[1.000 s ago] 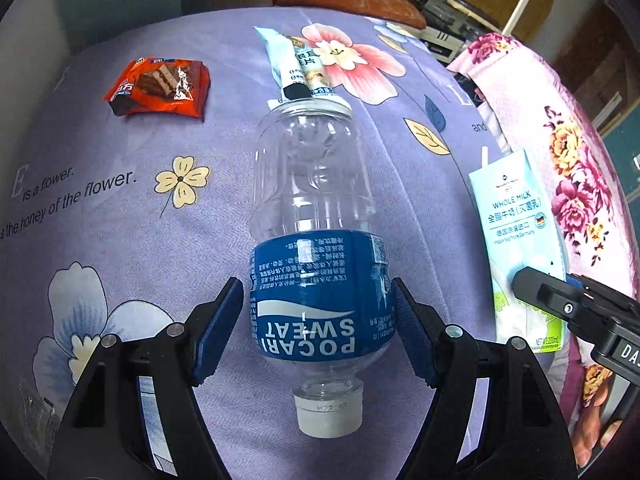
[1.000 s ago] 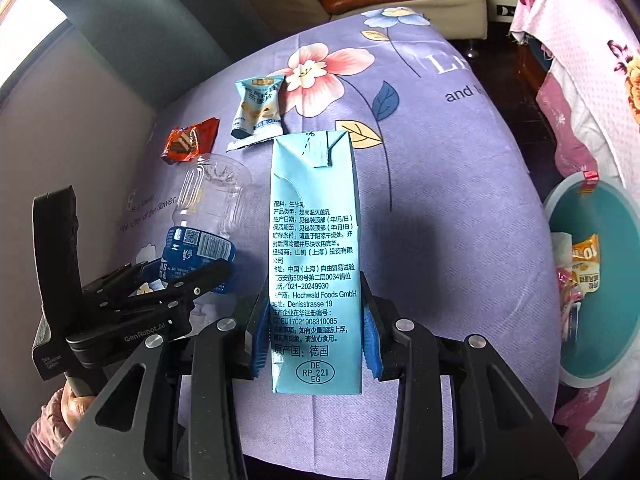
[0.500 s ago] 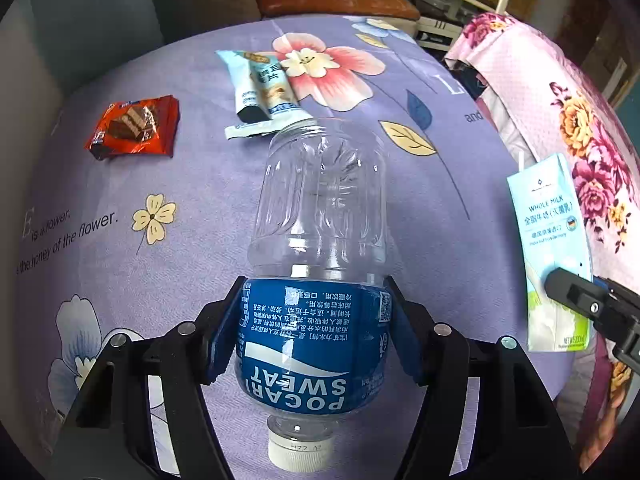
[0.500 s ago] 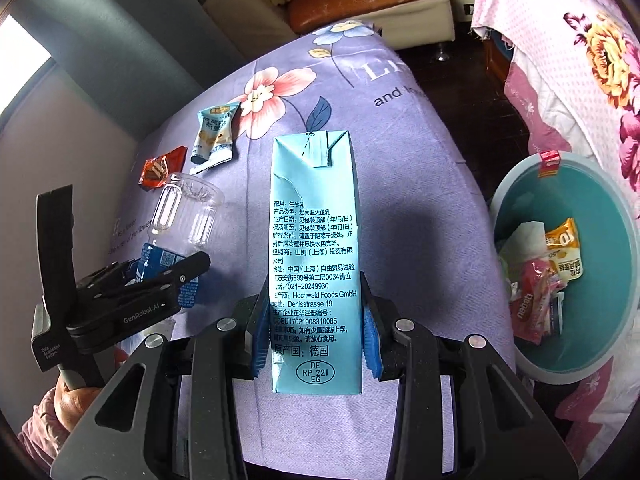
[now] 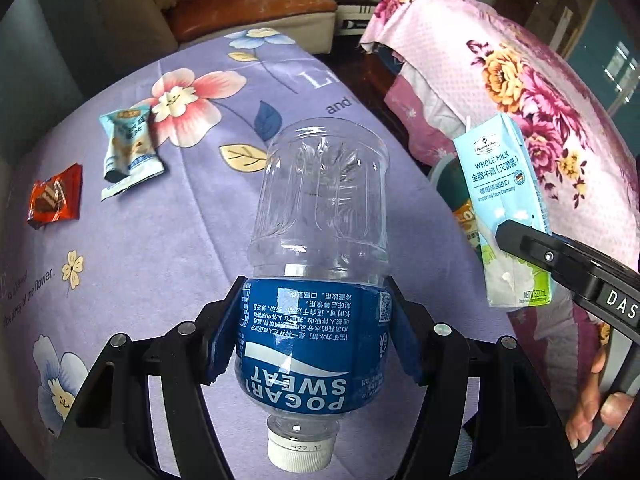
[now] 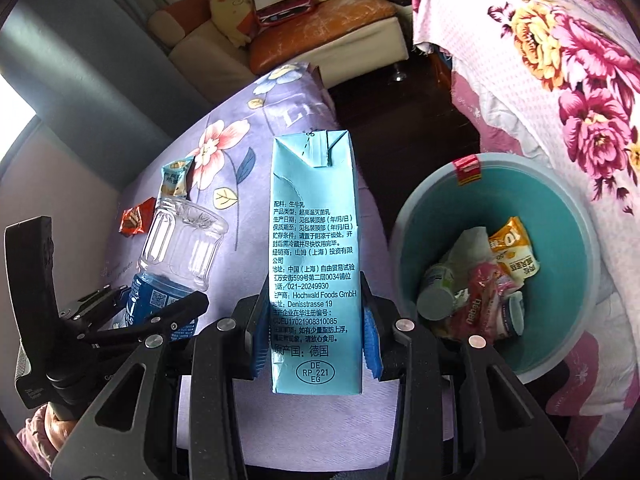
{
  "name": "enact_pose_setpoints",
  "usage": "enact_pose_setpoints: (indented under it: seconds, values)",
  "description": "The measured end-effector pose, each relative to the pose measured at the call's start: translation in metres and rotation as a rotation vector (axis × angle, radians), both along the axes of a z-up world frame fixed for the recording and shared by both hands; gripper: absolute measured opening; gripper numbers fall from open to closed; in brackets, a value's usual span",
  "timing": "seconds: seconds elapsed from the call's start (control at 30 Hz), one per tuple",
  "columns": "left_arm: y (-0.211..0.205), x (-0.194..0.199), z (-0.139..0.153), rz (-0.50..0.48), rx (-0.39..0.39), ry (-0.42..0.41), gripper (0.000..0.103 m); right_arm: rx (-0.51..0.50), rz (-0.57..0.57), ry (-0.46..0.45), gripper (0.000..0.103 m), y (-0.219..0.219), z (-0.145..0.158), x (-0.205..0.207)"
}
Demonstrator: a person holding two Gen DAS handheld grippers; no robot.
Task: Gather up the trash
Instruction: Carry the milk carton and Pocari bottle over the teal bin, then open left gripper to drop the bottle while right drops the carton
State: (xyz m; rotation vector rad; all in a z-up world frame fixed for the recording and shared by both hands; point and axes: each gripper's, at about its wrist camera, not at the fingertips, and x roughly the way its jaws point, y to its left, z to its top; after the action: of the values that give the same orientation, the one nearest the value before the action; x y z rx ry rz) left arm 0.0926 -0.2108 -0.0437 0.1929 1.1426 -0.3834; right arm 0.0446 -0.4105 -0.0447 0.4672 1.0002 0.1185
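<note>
The left gripper (image 5: 312,336) is clamped on the plastic bottle (image 5: 320,248), blue pads squeezing the Pocari Sweat label on both sides, white cap pointing back at the camera and the clear base out front, held in the air above the purple floral tablecloth (image 5: 160,280). Over on the other side, the right gripper (image 6: 316,332) is clamped on the milk carton (image 6: 314,256), pads pressed against its two narrow sides, the pale blue carton upright with its folded top away from the lens. Just right of the carton sits the teal trash bin (image 6: 560,216) on the floor, with wrappers, a yellow packet and small cups inside. Back on the tablecloth, two pieces lie loose: a light blue snack wrapper (image 5: 128,144) beside the big pink flower print, and a red chocolate wrapper (image 5: 54,198) a little further left. A pink floral cover (image 6: 560,60) drapes the furniture beyond the bin, and a sofa (image 6: 320,16) stands past the table.
</note>
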Motion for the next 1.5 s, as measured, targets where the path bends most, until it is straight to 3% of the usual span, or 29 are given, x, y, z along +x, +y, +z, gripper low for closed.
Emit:
enact_pose_setpoints:
  seconds: [0.33,0.67,1.23,1.33,1.5]
  values:
    - [-0.104,-0.017,-0.002,-0.179,0.01,-0.002,0.067,-0.005,-0.175,-0.021,0.036,-0.088,0.006,-0.03]
    - [-0.161,-0.023,-0.019,-0.261,0.04,0.028,0.067,-0.018,-0.249,-0.009,0.036,-0.134,-0.004,-0.043]
    - [-0.179,-0.015,-0.032,-0.266,0.045,0.066,0.068,-0.009,-0.289,0.034,0.036,-0.154,-0.022,-0.05]
    - [-0.174,-0.013,-0.03,-0.245,0.033,0.057,0.083,-0.01,-0.287,0.037,0.036,-0.152,-0.022,-0.048]
    - [-0.165,-0.011,-0.024,-0.223,0.019,0.048,0.088,-0.008,-0.279,0.05,0.036,-0.148,-0.026,-0.044]
